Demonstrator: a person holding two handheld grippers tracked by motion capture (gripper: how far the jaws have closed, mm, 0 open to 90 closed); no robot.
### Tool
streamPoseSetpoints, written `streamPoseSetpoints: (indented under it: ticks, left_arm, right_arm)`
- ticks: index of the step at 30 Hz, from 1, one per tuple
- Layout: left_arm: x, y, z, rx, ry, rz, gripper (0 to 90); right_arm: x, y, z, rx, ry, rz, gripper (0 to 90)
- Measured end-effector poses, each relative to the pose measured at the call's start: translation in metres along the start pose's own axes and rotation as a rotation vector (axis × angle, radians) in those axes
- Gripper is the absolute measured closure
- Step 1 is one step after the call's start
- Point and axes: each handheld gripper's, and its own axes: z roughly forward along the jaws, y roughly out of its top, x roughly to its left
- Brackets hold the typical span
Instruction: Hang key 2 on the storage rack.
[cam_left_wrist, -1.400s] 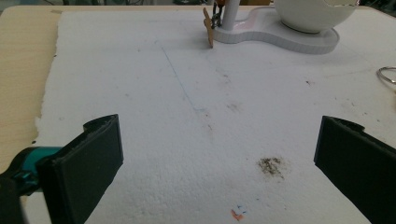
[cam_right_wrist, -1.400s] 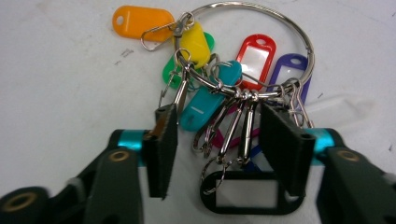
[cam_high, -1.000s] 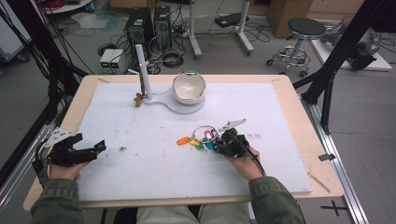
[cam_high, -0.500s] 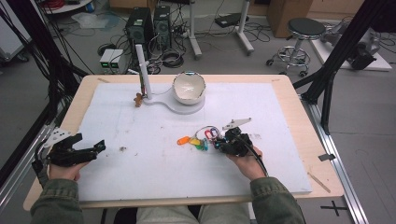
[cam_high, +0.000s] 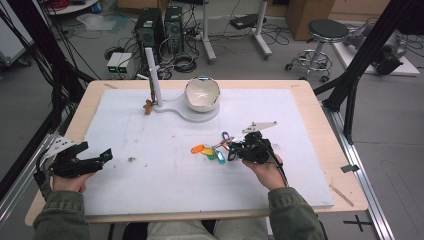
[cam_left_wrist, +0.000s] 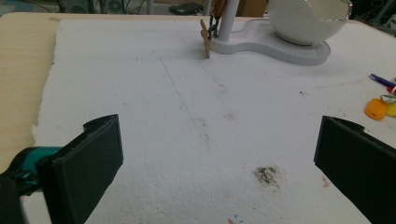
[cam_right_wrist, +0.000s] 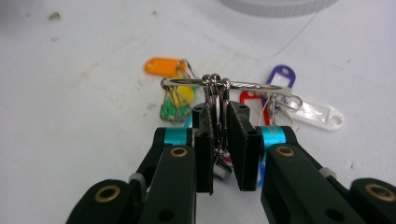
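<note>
Pinching the key ring (cam_right_wrist: 219, 86) and its coloured tags, the right tongs (cam_right_wrist: 219, 140) sit just in front of the white bowl stand (cam_high: 186, 111), mid-foam sheet (cam_high: 165, 185). Left tongs (cam_left_wrist: 215, 163) rest spread near the sheet's left edge, bare foam between.

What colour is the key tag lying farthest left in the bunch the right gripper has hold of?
Orange: the key tag shows best in the right gripper view.

Toward the upper middle of my high view a white bowl (cam_high: 202, 93) sits on a white stand base (cam_high: 186, 111) with an upright post (cam_high: 153, 77). A small brown tag (cam_high: 147, 106) hangs beside the post. Everything rests on the white foam sheet (cam_high: 165, 190) covering my wooden table (cam_high: 327, 130).
</note>
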Motion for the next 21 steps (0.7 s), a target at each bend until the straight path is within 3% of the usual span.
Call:
streamPoseSetpoints:
  ticks: [21]
  left_arm:
    - [-0.001,0.0,-0.001,0.0,-0.024,-0.002,1.7]
  right_arm:
    - [0.007,0.052,-0.022,-0.056,-0.013,-0.029,81.3]
